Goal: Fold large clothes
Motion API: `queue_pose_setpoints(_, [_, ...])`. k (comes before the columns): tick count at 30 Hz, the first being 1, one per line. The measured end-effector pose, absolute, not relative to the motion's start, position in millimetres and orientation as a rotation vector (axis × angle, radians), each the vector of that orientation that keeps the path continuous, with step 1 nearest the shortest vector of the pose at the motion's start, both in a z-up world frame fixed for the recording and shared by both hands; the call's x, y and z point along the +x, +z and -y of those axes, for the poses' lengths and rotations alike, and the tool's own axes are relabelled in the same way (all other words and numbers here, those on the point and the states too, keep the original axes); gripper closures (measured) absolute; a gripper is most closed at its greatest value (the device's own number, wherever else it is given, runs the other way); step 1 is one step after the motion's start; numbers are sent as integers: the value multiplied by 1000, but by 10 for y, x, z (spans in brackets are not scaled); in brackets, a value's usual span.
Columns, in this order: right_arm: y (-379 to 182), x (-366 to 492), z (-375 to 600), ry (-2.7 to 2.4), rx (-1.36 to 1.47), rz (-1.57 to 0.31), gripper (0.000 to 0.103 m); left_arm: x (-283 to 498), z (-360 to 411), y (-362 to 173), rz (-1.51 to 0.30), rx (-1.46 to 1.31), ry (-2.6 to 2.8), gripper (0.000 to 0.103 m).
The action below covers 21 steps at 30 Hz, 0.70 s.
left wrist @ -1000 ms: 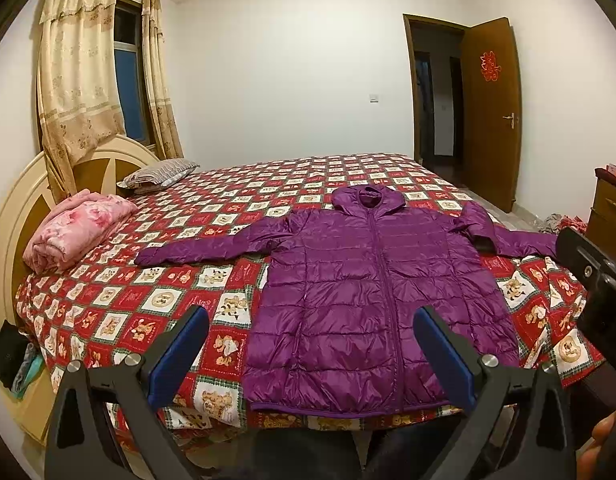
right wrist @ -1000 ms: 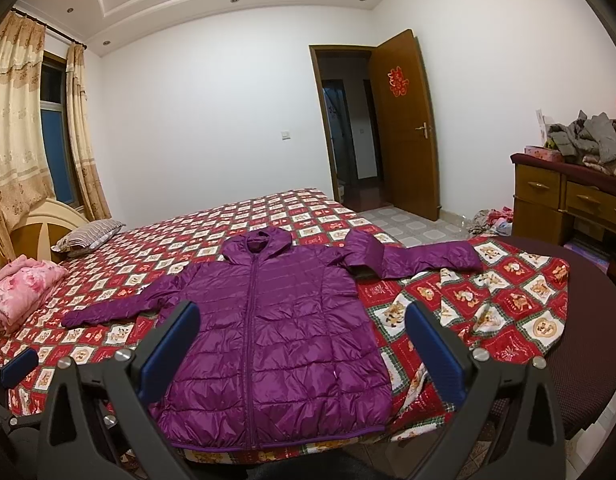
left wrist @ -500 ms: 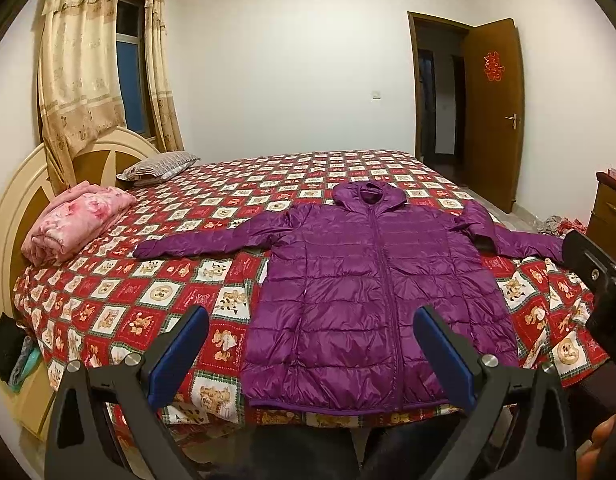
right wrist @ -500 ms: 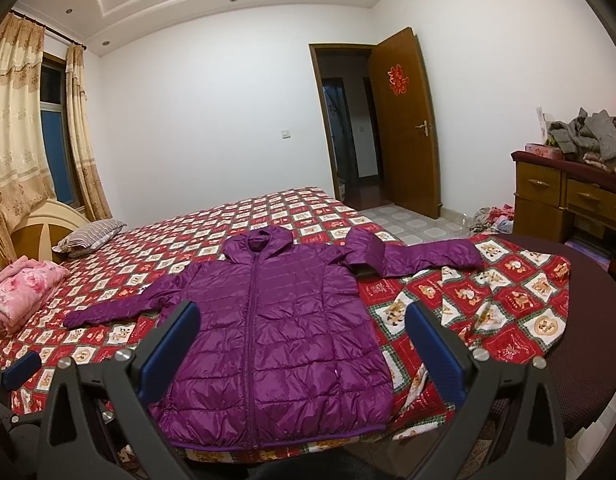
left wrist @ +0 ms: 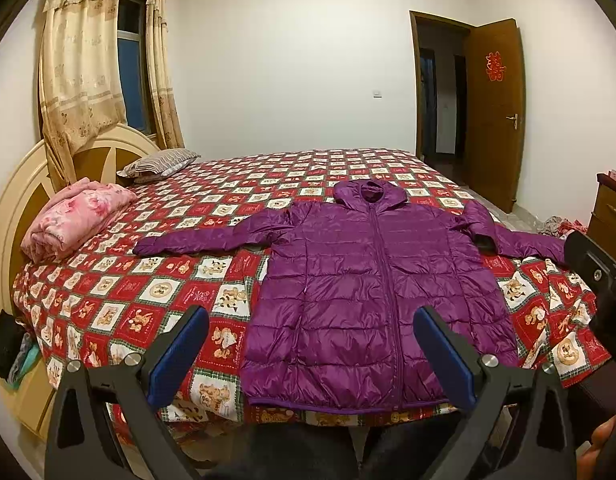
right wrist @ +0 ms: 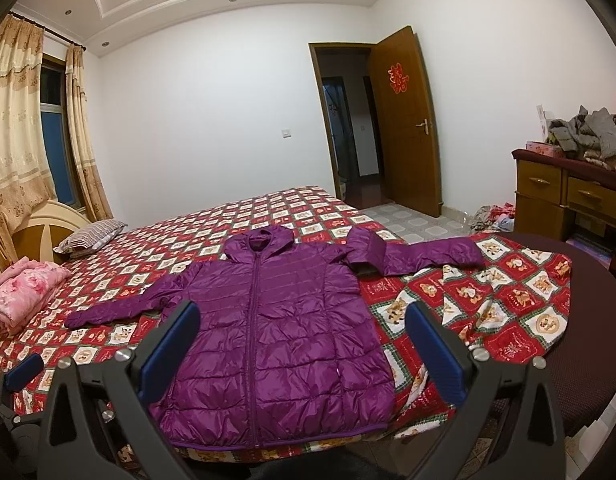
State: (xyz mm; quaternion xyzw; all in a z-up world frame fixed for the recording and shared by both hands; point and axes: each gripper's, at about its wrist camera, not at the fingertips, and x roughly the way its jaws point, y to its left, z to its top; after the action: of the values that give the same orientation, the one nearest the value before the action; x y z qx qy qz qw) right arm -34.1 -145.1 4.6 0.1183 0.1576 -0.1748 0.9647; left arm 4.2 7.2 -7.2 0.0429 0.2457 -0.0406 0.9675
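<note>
A purple hooded puffer jacket (left wrist: 372,288) (right wrist: 275,320) lies flat and zipped on the bed, front up, both sleeves spread sideways and its hem at the near edge. My left gripper (left wrist: 312,348) hangs open in front of the hem, nothing between its blue pads. My right gripper (right wrist: 303,344) is open too, held above the jacket's lower half without touching it. The right gripper's tip (left wrist: 592,264) shows at the right edge of the left wrist view, and the left gripper's tip (right wrist: 23,368) at the left edge of the right wrist view.
The bed's red patterned quilt (left wrist: 155,292) hangs over the near edge. A folded pink blanket (left wrist: 75,216) and a striped pillow (left wrist: 159,162) lie by the headboard. A wooden dresser (right wrist: 568,196) with piled clothes stands right. An open door (right wrist: 404,120) is behind.
Both grippers have tilted slightly, shifting the view a little; the jacket sits a touch lower and nearer in frame. Nothing on the bed has moved.
</note>
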Motion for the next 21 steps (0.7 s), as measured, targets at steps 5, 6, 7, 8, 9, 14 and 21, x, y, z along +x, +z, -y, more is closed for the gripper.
queue_pose_setpoints(5, [46,-342,1452,-354,240,-319,0,45,-70,-67,-497,87,-82,1])
queue_pose_setpoints(6, [45,-342,1453,-354,240,-319,0,45,-69,-75,-497,88,-82,1])
queue_pose_setpoints(7, [46,-342,1452,-354,240,-319,0,45,-73,-67,-497,86,-83,1])
queue_pose_setpoints(8, [45,-340,1454,-354,240,-318,0,45,-72,-66,-497,87,-83,1])
queue_pose_setpoints(9, [45,-339,1456,-355,240,-319,0,45,-73,-67,-497,87,-83,1])
queue_pose_setpoints(14, [52,-339,1457,-354,241,-320,0,46,-75,-66,-498,86,-82,1])
queue_pose_setpoints(21, [57,-335,1467,-355,241,-321,0,42,-68,-83,-501,86,-84,1])
